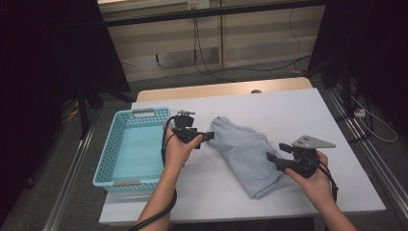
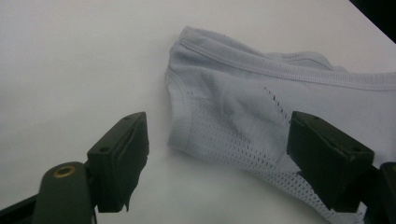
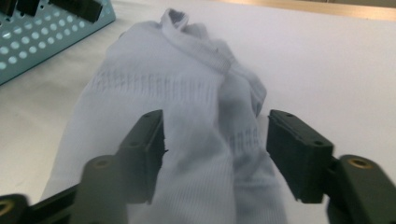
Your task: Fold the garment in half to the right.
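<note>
- Broadly, the white table (image 1: 288,110) stands on a grey floor (image 1: 240,72) strewn with cables.
- Near its left edge sits a teal basket (image 1: 107,159).
- Mid-table lies a folded grey garment (image 1: 245,154).
- Left gripper (image 1: 208,135), jaws parted, holds nothing beside the garment's far end.
- Right gripper (image 1: 270,158), jaws apart, straddles the near end, ungripped, edges blurred.

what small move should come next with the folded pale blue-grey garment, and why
Probably ease the left gripper forward and close it on the near ribbed edge of the folded pale blue-grey cloth garment. Its jaws stand open around that edge without pressing. The right gripper likewise straddles the other end, open. The empty turquoise perforated plastic basket sits just left, a likely destination.
</note>
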Available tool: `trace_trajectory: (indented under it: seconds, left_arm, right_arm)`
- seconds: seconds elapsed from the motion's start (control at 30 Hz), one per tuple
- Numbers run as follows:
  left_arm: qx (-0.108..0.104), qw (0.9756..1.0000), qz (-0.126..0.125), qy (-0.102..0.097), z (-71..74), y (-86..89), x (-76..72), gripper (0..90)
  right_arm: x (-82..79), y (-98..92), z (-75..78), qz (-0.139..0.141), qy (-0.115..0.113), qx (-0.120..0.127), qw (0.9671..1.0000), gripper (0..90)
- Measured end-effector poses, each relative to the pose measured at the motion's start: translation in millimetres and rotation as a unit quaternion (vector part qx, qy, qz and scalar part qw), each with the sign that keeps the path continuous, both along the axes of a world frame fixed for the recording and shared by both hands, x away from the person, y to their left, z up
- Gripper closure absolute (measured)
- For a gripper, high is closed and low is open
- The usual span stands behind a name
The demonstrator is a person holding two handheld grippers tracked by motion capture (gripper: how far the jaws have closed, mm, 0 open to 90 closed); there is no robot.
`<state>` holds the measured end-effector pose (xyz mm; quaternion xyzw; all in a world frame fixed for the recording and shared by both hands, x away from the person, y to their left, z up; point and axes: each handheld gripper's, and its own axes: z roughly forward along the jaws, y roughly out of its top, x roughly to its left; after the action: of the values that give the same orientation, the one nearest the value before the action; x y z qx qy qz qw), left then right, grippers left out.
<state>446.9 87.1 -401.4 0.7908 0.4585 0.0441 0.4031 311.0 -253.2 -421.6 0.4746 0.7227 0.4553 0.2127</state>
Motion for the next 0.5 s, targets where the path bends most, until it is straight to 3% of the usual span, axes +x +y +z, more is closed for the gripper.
trace_trajectory:
  seconds: [0.2,0.33,0.5]
  left_arm:
    - [0.001,0.9999,-0.009,-0.007,-5.0,0.4,-7.5,20.6]
    - [0.005,0.9997,-0.020,-0.014,-8.5,0.1,-14.1,20.0]
    - [-0.001,0.9996,-0.024,-0.012,-14.1,0.2,-21.5,19.3]
  right_arm:
    - [19.7,7.3,6.1,0.010,-0.001,0.013,0.9999,49.8]
    - [30.9,12.6,3.8,0.020,0.015,0.011,0.9996,57.5]
    - [41.0,17.1,-5.6,0.036,0.038,0.004,0.9986,79.8]
